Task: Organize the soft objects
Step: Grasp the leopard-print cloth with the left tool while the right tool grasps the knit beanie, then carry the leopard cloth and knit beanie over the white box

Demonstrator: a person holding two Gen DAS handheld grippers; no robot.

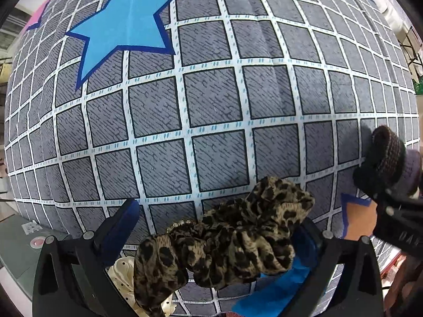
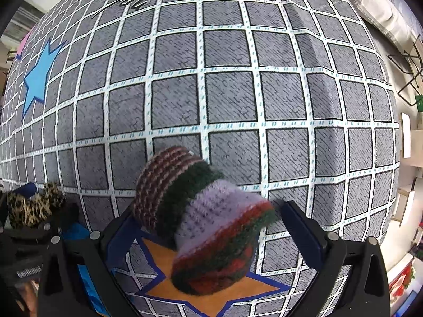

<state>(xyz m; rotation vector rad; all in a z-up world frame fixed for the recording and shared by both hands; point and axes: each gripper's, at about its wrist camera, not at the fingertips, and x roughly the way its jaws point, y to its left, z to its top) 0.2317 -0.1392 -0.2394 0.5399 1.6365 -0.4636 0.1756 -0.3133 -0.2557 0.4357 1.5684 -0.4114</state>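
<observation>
In the left wrist view a leopard-print scrunchie (image 1: 222, 240) lies across my left gripper (image 1: 219, 227), whose blue-padded fingers stand wide apart; it drapes over the right finger (image 1: 308, 240). A cream dotted scrunchie (image 1: 124, 272) lies below it. In the right wrist view a striped knitted roll (image 2: 203, 219), maroon, green, lilac and red, sits between the spread fingers of my right gripper (image 2: 208, 227), above an orange star (image 2: 211, 295). The roll (image 1: 388, 158) and right gripper show at the left view's right edge. The leopard scrunchie (image 2: 31, 206) shows at the right view's left edge.
A grey cloth with a white grid (image 1: 211, 105) covers the surface. It has a large blue star (image 1: 127, 26) at the far left, also seen in the right wrist view (image 2: 37, 79). Shelving and furniture (image 2: 407, 79) stand beyond the right edge.
</observation>
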